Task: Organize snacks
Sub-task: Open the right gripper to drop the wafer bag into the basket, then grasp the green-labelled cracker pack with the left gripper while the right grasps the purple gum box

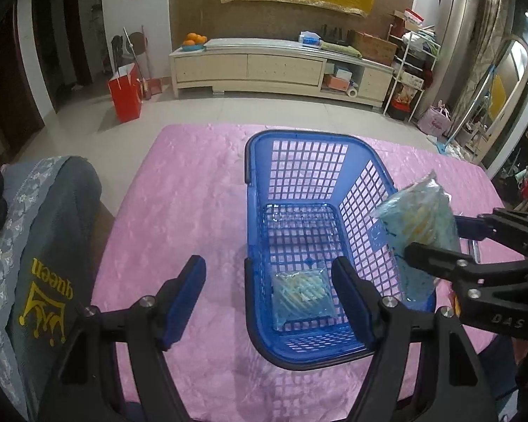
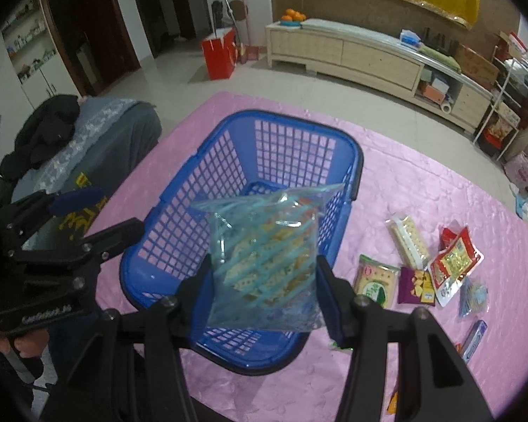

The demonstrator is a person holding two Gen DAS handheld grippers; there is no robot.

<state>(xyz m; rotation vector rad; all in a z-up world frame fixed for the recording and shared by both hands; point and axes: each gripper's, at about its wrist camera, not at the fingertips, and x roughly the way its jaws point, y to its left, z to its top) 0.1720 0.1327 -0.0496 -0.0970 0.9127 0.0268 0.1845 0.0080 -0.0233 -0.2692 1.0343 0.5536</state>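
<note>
A blue mesh basket (image 1: 299, 137) stands on the pink tablecloth. One clear, blue-striped cracker packet (image 1: 302, 295) lies flat on its floor near the front. My left gripper (image 1: 269, 299) is open and empty, its right finger over the basket's near end and its left finger outside the basket. My right gripper (image 2: 264, 281) is shut on a second blue-striped cracker packet (image 2: 264, 263), held upright above the basket's (image 2: 292, 123) near right rim. In the left wrist view that packet (image 1: 419, 225) hangs over the right wall in the right gripper (image 1: 436, 239). The left gripper (image 2: 98, 214) shows at the left.
Loose snacks lie on the cloth right of the basket: a cracker pack (image 2: 408, 242), a green packet (image 2: 375, 279), a purple one (image 2: 417, 286), a red one (image 2: 454, 263) and a small blue one (image 2: 473, 297). A chair back with a grey cover (image 1: 45, 246) stands at the table's left.
</note>
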